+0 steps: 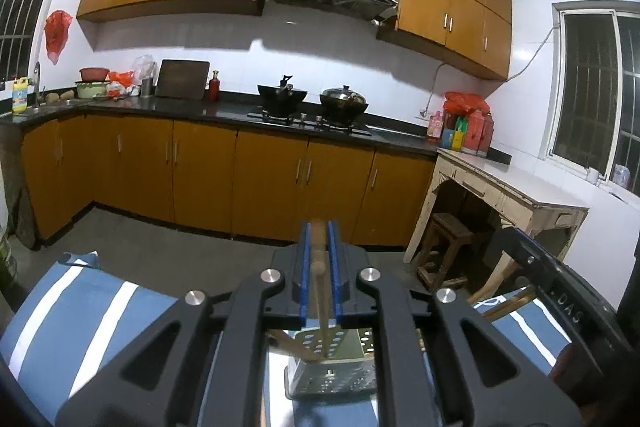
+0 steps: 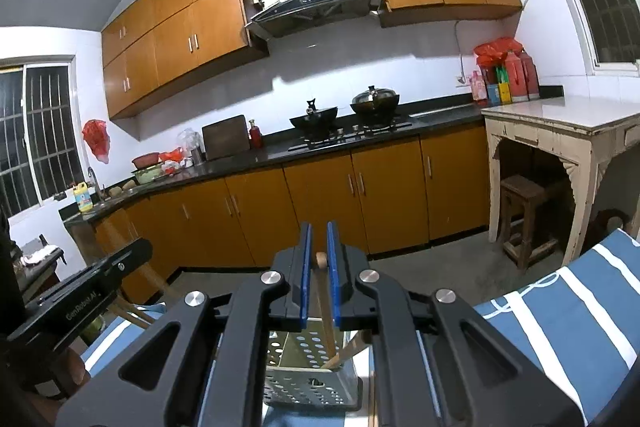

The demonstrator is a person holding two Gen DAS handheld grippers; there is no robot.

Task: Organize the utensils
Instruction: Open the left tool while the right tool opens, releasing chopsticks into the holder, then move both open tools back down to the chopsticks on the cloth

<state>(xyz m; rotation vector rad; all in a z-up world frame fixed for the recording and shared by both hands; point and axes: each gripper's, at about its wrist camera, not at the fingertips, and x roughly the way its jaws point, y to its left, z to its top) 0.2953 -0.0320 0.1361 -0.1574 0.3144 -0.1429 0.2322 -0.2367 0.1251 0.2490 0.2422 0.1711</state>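
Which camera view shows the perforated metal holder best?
The right wrist view: the perforated metal holder shows its walls and floor between the gripper's arms. The left wrist view shows the holder too, but more cut off by the gripper body.

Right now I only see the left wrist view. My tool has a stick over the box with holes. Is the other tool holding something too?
Observer: Yes. The right tool is shut on a wooden stick.
Operator: Where does its bottom end go?
Observer: Down into the metal box.
Operator: Is it gripped at the tips?
Observer: No. Its round top sits far back between the pads, well short of the tips.
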